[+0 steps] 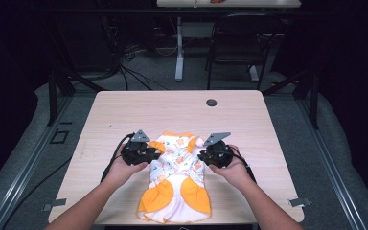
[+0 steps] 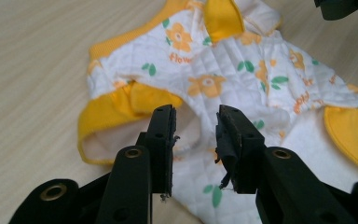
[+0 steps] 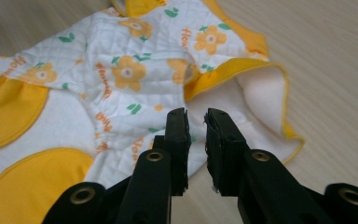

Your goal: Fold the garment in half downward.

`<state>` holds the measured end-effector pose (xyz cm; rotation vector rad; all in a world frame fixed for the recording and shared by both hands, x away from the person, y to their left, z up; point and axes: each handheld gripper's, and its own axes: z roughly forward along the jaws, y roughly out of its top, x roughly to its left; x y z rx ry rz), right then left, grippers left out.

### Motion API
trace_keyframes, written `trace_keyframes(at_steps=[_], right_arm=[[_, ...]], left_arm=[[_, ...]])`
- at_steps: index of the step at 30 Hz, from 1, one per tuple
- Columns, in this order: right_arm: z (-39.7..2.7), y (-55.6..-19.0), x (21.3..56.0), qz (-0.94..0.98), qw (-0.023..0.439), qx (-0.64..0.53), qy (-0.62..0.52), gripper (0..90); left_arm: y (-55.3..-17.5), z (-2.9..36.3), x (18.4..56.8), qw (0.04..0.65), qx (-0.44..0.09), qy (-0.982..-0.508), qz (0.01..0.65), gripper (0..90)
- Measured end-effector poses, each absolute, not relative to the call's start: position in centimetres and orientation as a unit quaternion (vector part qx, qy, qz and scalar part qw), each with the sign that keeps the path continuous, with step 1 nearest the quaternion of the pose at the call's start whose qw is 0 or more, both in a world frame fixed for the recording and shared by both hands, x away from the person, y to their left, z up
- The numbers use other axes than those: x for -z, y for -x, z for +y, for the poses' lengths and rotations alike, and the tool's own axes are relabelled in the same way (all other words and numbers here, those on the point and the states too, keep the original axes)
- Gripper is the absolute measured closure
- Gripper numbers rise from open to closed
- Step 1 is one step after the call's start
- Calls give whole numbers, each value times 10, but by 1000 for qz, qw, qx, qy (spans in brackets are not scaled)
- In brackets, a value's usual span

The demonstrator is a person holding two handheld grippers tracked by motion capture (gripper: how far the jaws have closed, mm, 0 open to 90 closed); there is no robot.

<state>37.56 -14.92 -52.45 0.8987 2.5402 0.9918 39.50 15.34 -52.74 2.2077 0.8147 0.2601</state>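
A small white quilted garment [image 1: 175, 177] with orange flowers and yellow trim lies flat on the wooden table [image 1: 172, 108], near its front edge. My left gripper [image 1: 157, 154] hovers at the garment's left side, over a yellow-cuffed sleeve [image 2: 116, 116]. In the left gripper view its jaws [image 2: 196, 114] stand apart with nothing between them, above the cloth [image 2: 214, 70]. My right gripper [image 1: 200, 156] hovers at the garment's right side. Its jaws [image 3: 196, 116] show a narrow gap, with no cloth in it, above the other yellow-edged sleeve opening [image 3: 256, 93]. Part of the right gripper [image 2: 340, 7] shows in the left gripper view's top right corner.
A round dark grommet [image 1: 212, 102] sits in the table's far middle. Bare wood stretches behind and to both sides of the garment. Beyond the table stand a black chair [image 1: 239, 43] and a white desk leg [image 1: 178, 48], with cables on the floor.
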Motion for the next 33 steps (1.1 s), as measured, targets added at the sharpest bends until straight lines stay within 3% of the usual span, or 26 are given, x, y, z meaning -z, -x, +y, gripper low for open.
trace_keyframes(at_steps=[14, 19, 33], right_arm=[[-145, -432, 507, 873, 147, -329, -327, 780], [-138, -450, 508, 874, 146, -332, -323, 740], [-134, -487, 542, 860, 121, -314, -384, 695]], left_arm=[[-443, 146, 515, 369, -102, -862, 331, 659], [-457, 140, 518, 355, -110, -866, 335, 649], [-479, 135, 535, 343, -110, -866, 348, 594]])
